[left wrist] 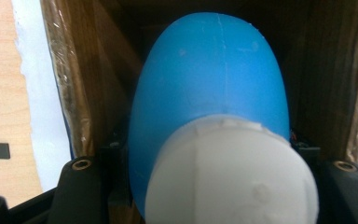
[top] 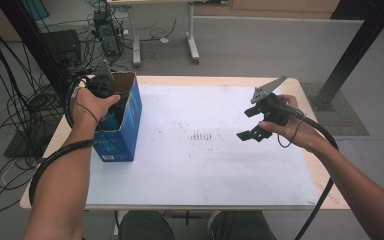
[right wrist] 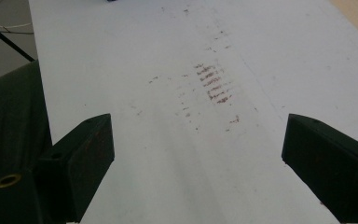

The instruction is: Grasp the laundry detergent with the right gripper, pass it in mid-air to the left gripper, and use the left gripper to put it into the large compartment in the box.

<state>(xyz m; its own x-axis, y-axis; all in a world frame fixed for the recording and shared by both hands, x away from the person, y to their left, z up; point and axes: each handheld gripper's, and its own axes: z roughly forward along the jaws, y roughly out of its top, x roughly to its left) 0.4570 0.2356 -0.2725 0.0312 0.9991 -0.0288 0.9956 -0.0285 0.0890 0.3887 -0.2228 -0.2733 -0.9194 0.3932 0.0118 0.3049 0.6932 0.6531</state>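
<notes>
Blue-and-white plastic egg (left wrist: 209,116): we judge it light, rigid, slick; left gripper (left wrist: 209,163) pinches its midsection inside the cardboard box (top: 130,107); right gripper (right wrist: 198,154) spread, empty.

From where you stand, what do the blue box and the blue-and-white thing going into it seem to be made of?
The box looks like cardboard: printed glossy blue outside, plain brown inside, with shiny clear tape along its open edges. The blue-and-white thing, held in the left gripper, looks like smooth matte plastic or rubber; a faint moulding seam runs down its blue part, and its white end looks faceted. Which of the two I can't say.
</notes>
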